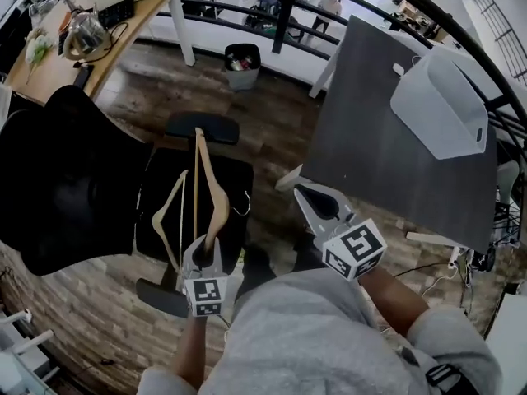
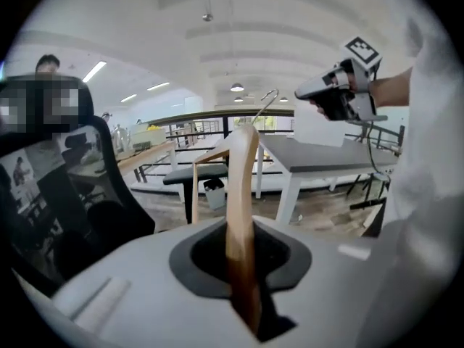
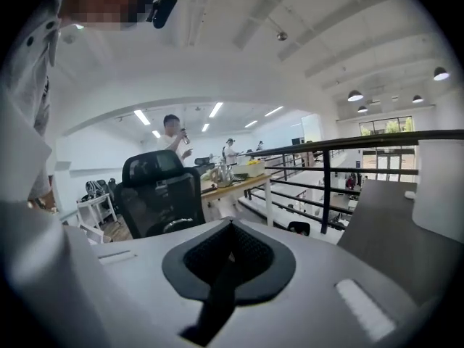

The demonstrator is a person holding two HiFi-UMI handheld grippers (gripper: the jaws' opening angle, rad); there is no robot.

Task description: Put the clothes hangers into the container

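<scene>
My left gripper (image 1: 205, 247) has its jaws pinched narrow on one arm of a wooden hanger (image 1: 212, 189), and the wood sits squarely between the pads in the left gripper view. From the grip the hanger runs straight away from me, its long axis in line with the jaws and its wire hook at the far end. It hangs over the black chair (image 1: 156, 196), where what looks like a second hanger (image 1: 167, 218) lies just beside it, though I cannot tell whether the two touch. The container (image 1: 440, 109) stands on the far corner of the grey table (image 1: 370, 146), well off to the right and beyond the held hanger. My right gripper (image 1: 306, 194) is at the table's near edge and closer to the container, but its jaws are together with nothing between them. I judge the carrying falls to the left arm: swing right across the table and turn the hanger to clear the rim.
</scene>
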